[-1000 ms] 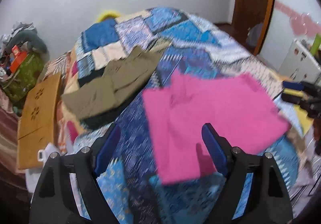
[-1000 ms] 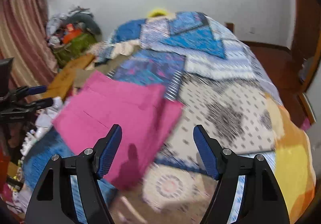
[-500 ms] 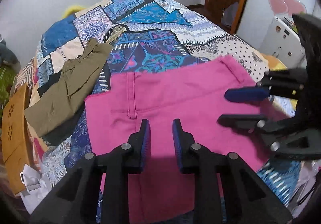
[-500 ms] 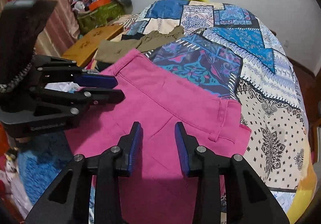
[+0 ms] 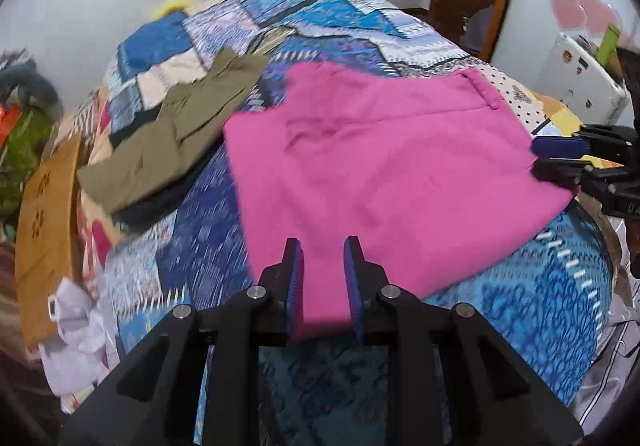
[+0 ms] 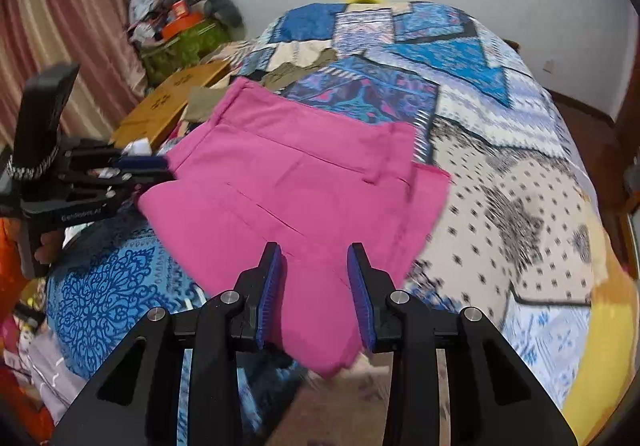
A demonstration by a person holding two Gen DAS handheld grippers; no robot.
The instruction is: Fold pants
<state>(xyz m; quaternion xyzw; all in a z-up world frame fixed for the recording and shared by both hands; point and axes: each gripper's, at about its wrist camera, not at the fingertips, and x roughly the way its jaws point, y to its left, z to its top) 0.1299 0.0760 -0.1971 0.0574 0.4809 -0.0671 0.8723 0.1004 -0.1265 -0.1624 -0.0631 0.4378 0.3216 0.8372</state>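
Pink pants (image 5: 380, 166) lie folded on the patchwork bedspread (image 5: 168, 258); they also show in the right wrist view (image 6: 288, 182). My left gripper (image 5: 323, 250) has its jaws narrowly apart with the near pink edge between them. My right gripper (image 6: 316, 258) stands a little wider apart over the other near corner of the pants. Whether either pinches the cloth is unclear. Each gripper shows in the other's view: the right one (image 5: 560, 156), the left one (image 6: 132, 170).
Olive-green pants (image 5: 176, 134) lie folded left of the pink pair, also in the right wrist view (image 6: 288, 74). A brown cardboard box (image 5: 44, 230) and a clutter pile (image 6: 184, 26) stand by the bed's left. A white appliance (image 5: 580, 86) stands at right.
A second ago both grippers were wide open. They closed in on the near edge of the pink pants. Now both have drawn back, and the right gripper's jaws stand slightly wider.
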